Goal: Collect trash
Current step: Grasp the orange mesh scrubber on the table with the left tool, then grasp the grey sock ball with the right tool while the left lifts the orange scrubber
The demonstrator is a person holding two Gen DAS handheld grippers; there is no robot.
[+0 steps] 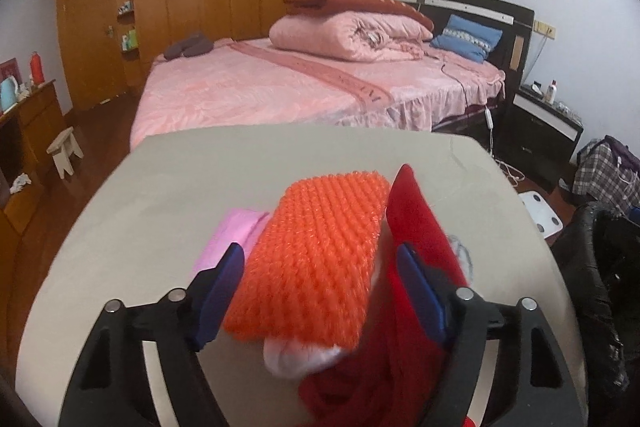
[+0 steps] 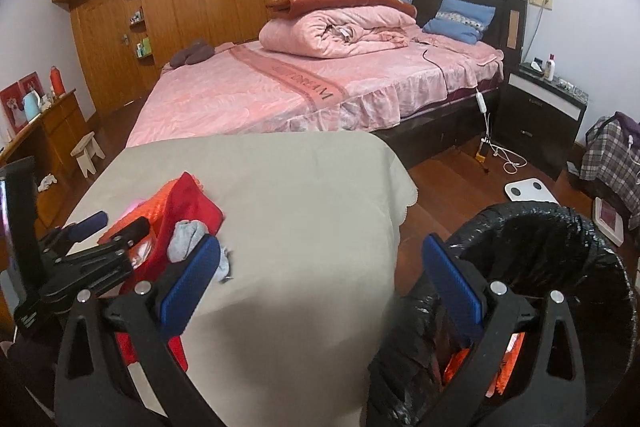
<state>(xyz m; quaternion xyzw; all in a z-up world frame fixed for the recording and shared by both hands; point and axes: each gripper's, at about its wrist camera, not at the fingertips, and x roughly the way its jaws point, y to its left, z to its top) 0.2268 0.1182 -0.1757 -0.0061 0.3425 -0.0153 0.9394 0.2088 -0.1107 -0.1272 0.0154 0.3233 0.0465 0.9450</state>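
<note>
An orange foam net (image 1: 320, 259) lies on the beige-covered table (image 1: 160, 211). It rests on a red bag (image 1: 416, 223) and something white, with a pink scrap (image 1: 232, 231) to its left. My left gripper (image 1: 320, 287) is open and straddles the net, its blue pads just clear of it. In the right wrist view the left gripper (image 2: 116, 225) is over the same red bag (image 2: 192, 203), beside a grey crumpled wad (image 2: 188, 239). My right gripper (image 2: 320, 283) is open and empty over the table's right edge. One of its fingers is over the black-lined bin (image 2: 560, 227), which holds orange scraps (image 2: 508, 351).
A pink bed (image 2: 280, 87) stands behind the table, with a dark nightstand (image 2: 540, 123) to its right. A white scale (image 2: 528, 191) and cables lie on the wooden floor near the bin. A small stool (image 2: 88, 151) and a low wooden cabinet (image 2: 52, 131) are at the left.
</note>
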